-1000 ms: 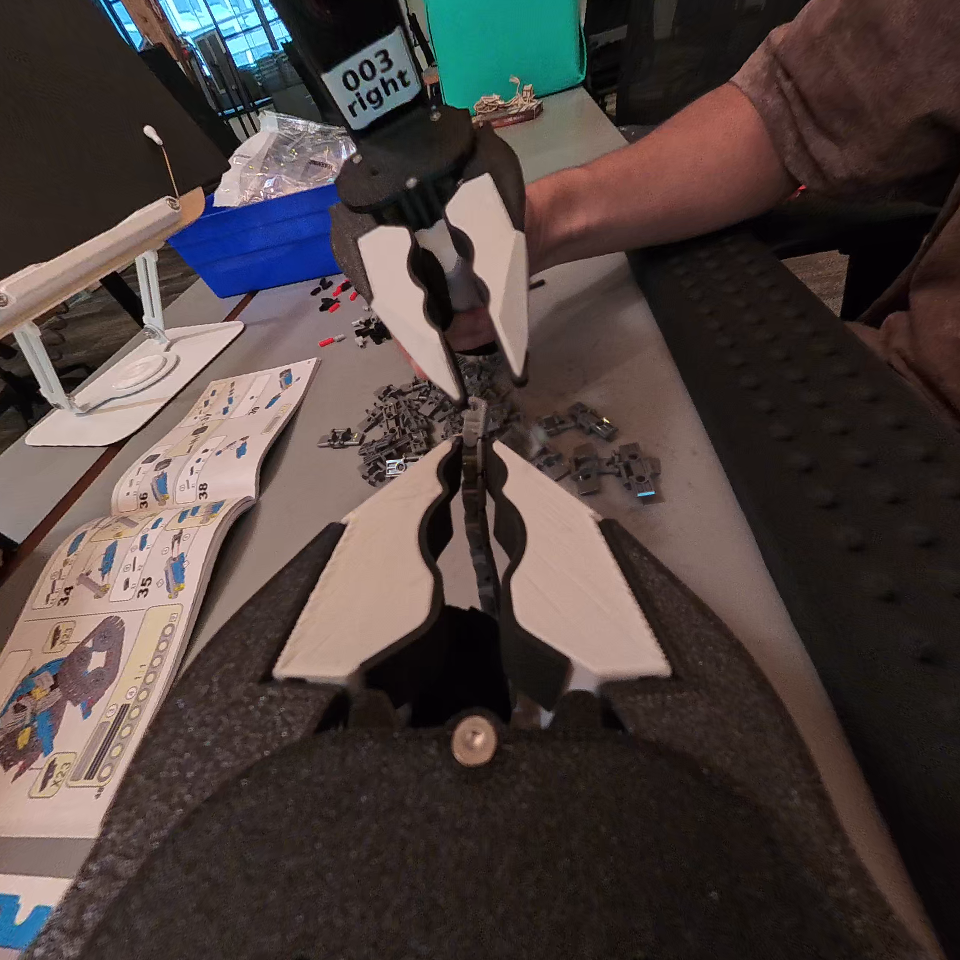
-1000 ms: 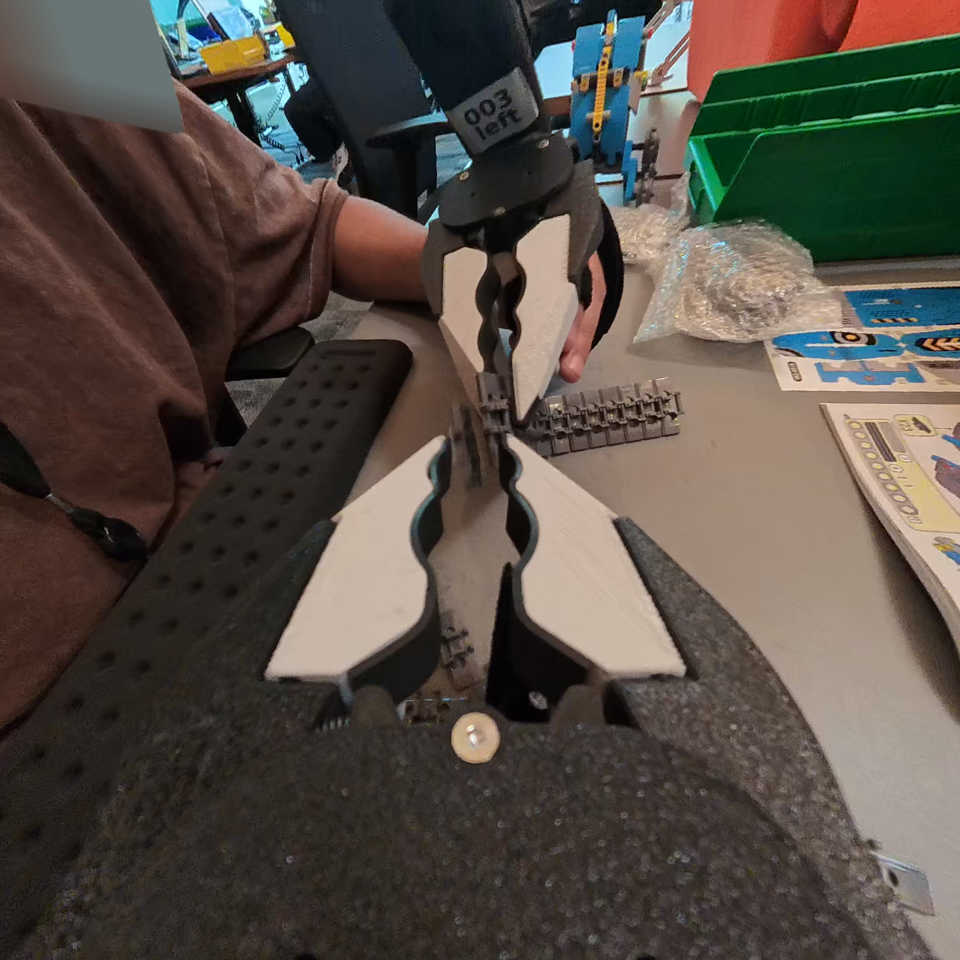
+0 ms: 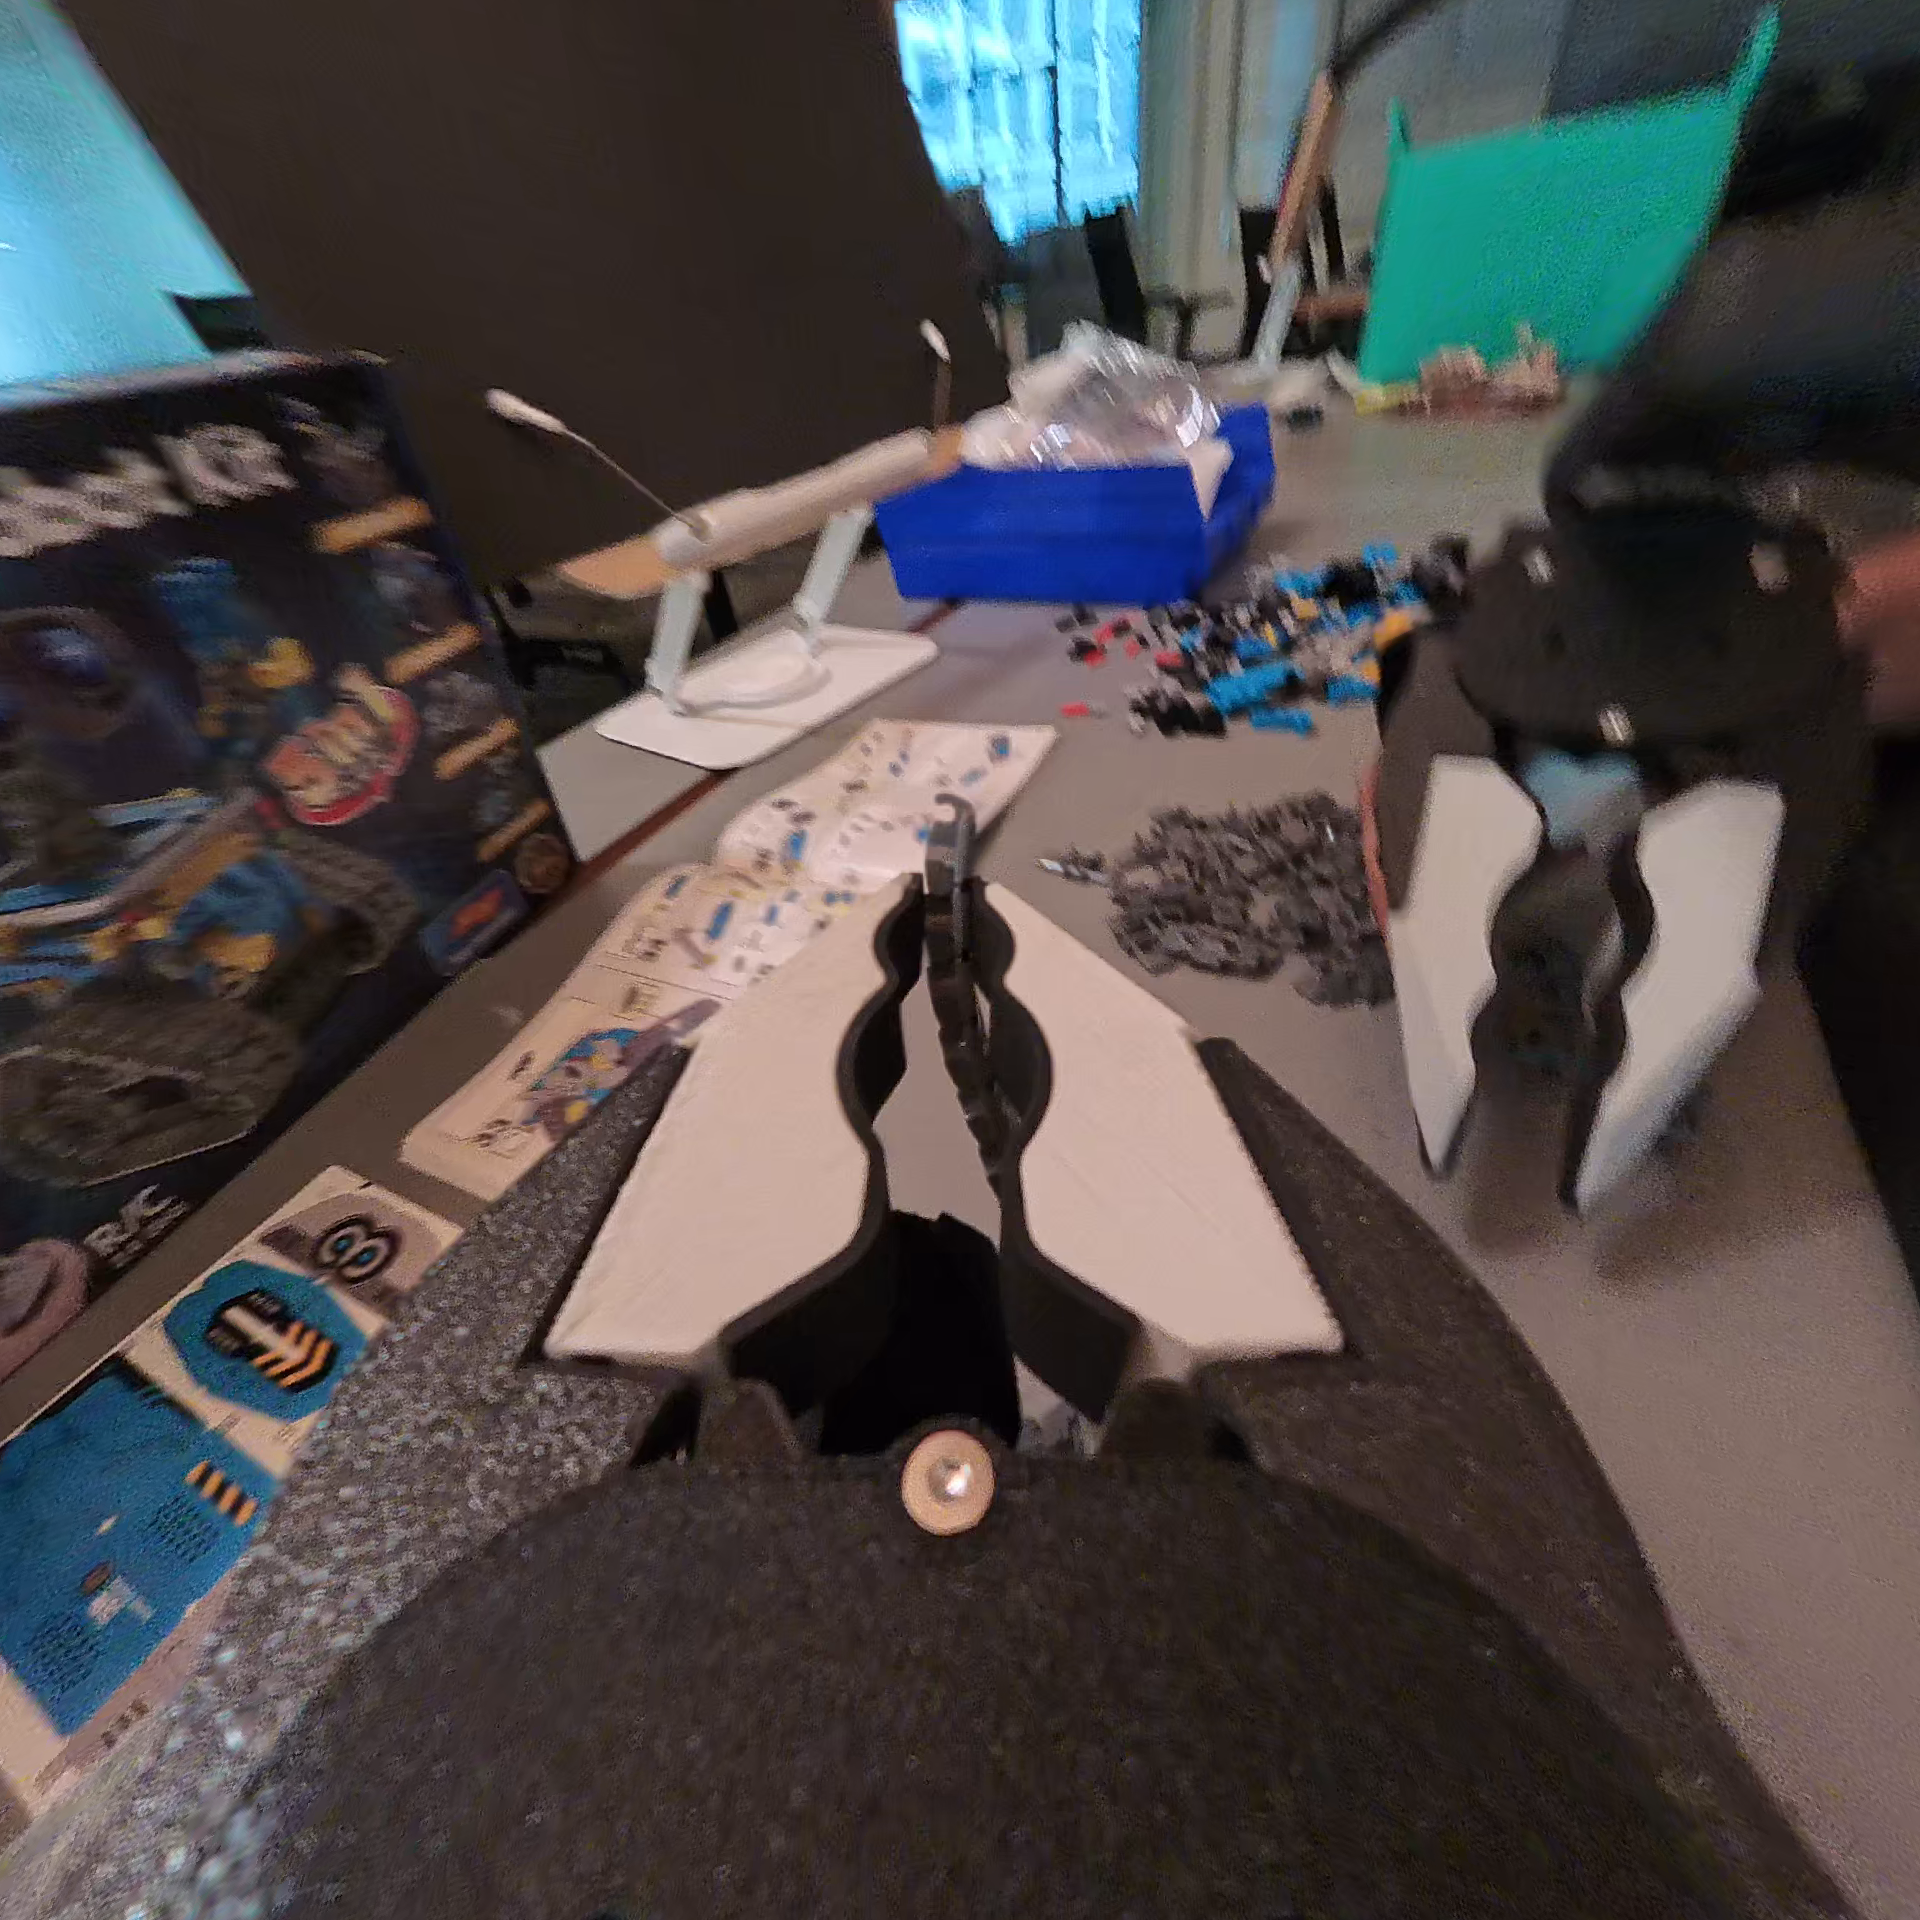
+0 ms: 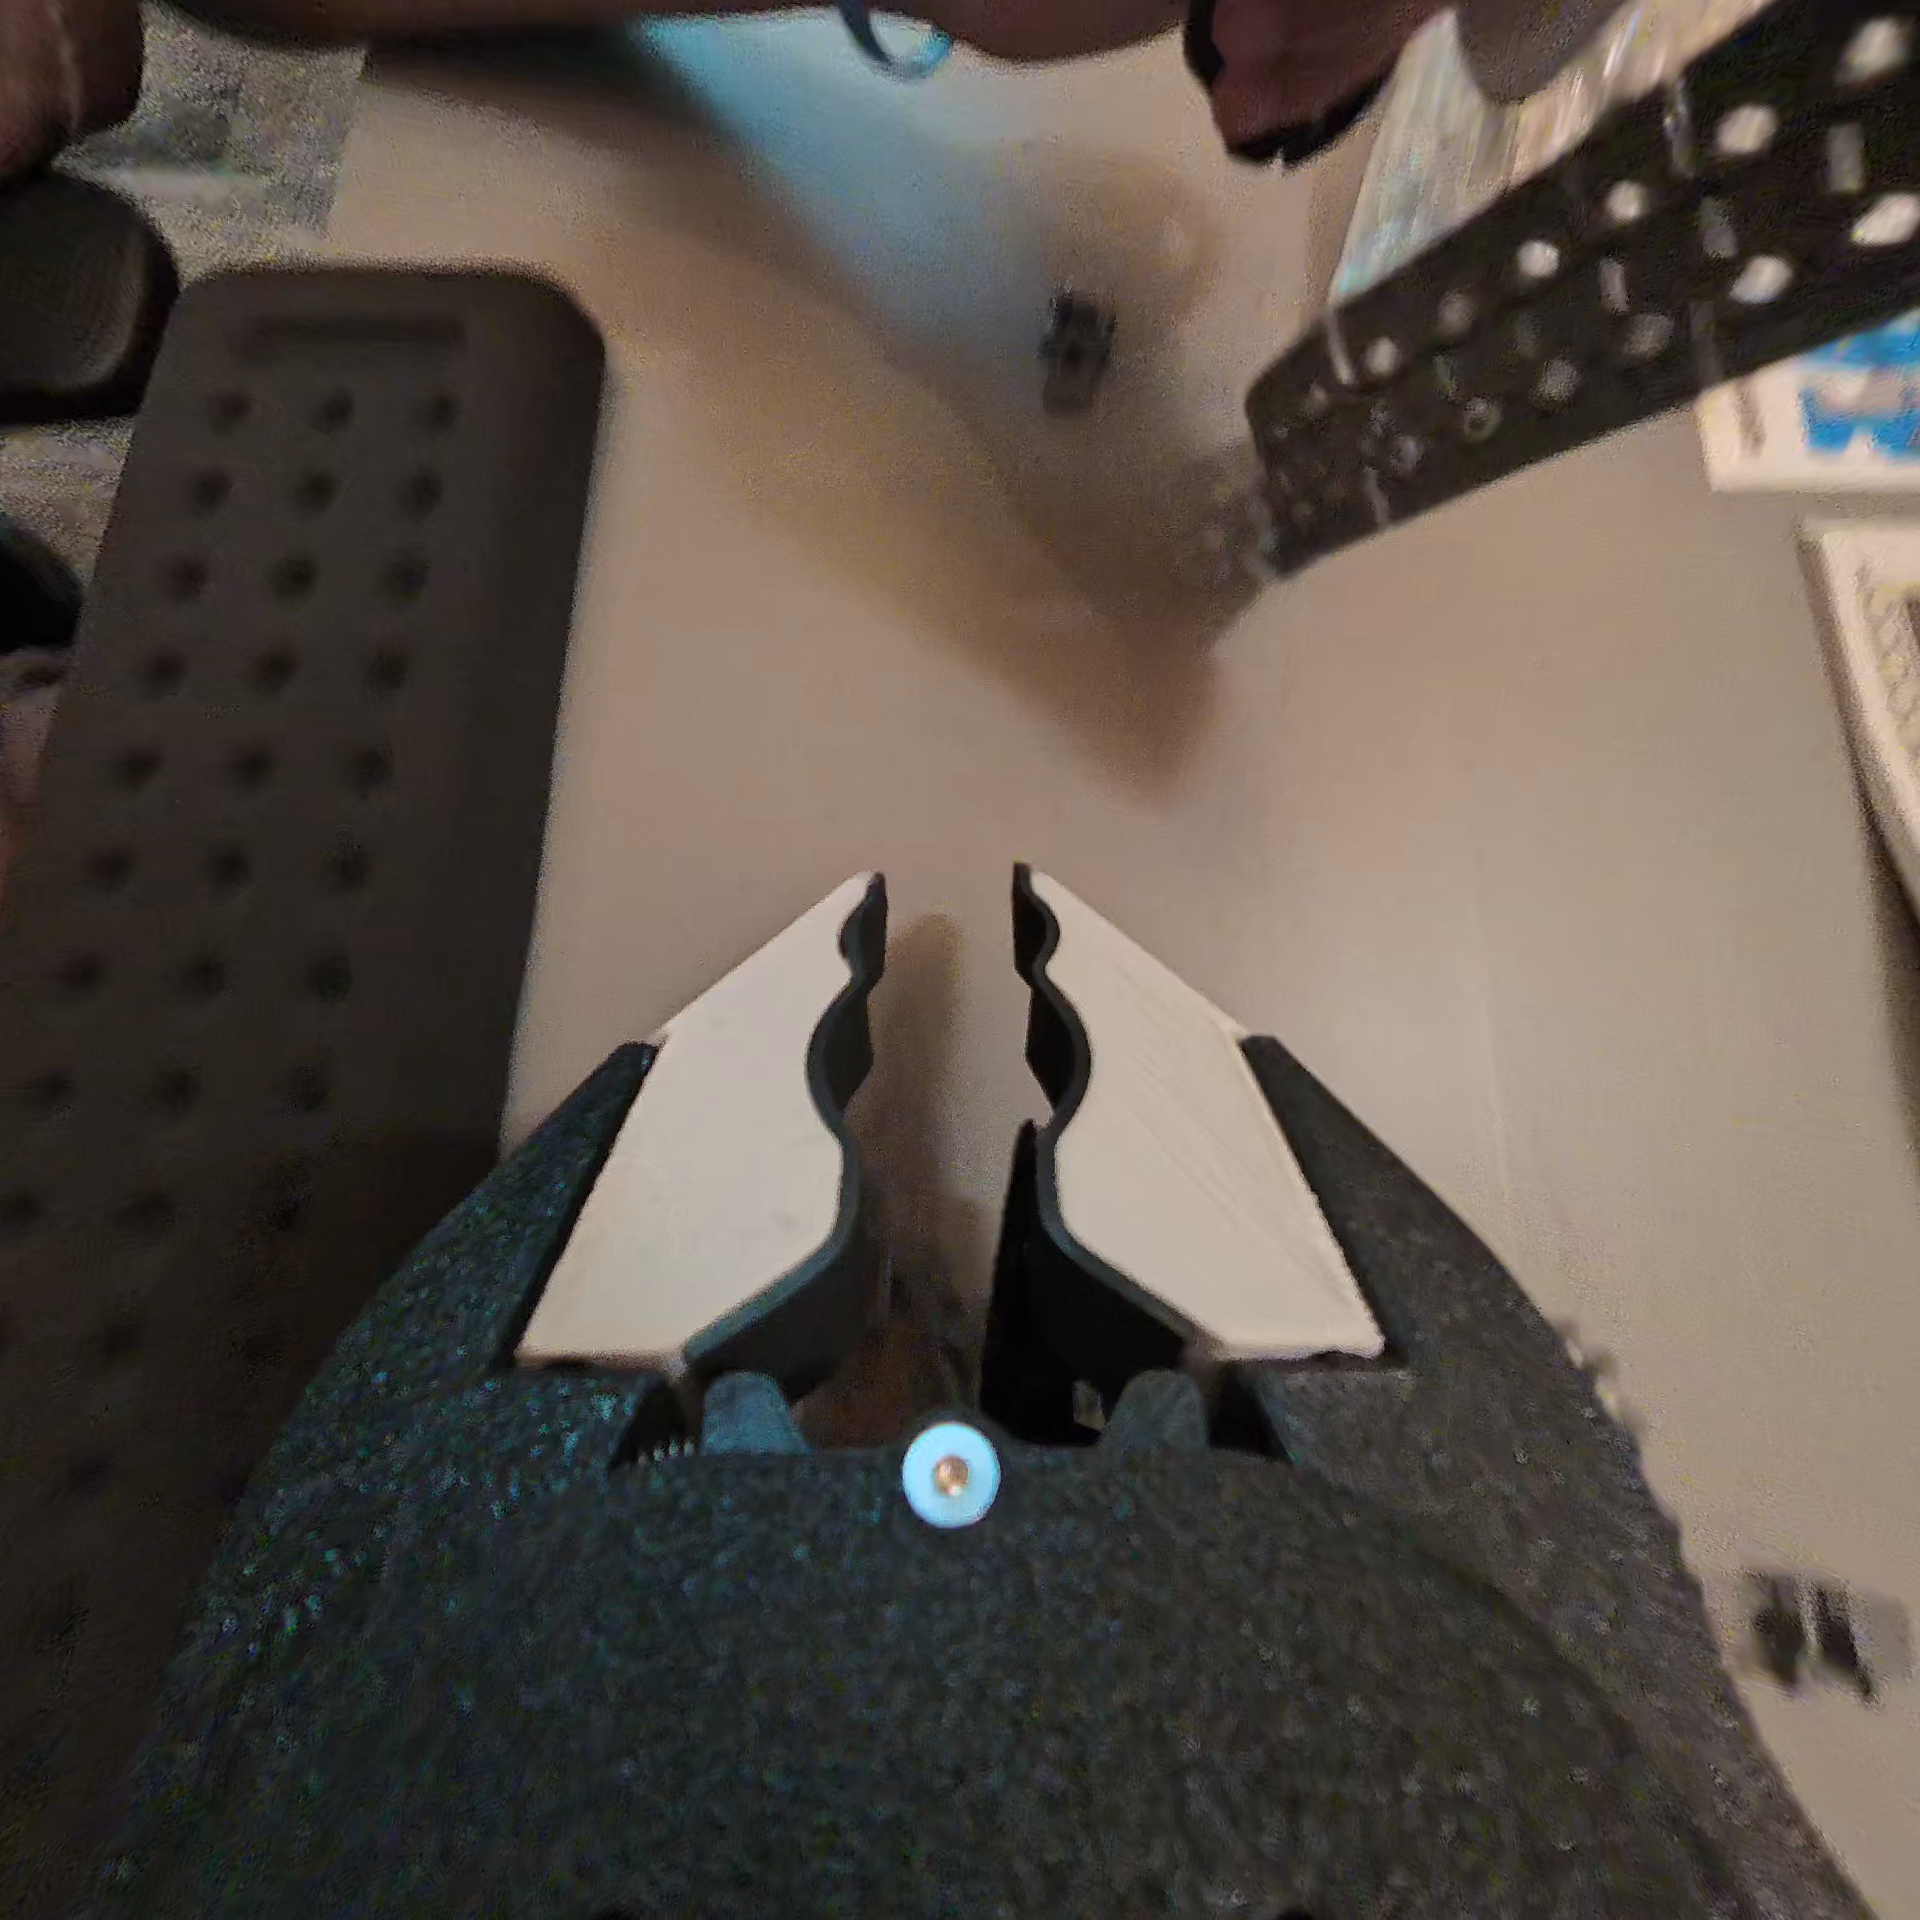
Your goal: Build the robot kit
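My left gripper is shut on a dark grey track chain, whose hooked end sticks out past the tips. The chain runs back between the jaws. My right gripper is open and empty, pointing down at bare table. It also shows in the left wrist view, at the right beside a pile of grey track links. A single grey link lies on the table ahead of it. A blurred dark strip with rows of holes hangs at the upper right.
A black dimpled wrist rest lies along the table edge. An instruction booklet, a toy box, a sticker sheet, a white stand, a blue bin and mixed coloured pieces are about. Another small grey piece lies lower right. Across from one pair of fingers to the other is roughly 15 cm.
The two grippers have drawn apart. My left gripper has swung left with the chain. My right gripper has opened, let go of its link and tipped down over the table.
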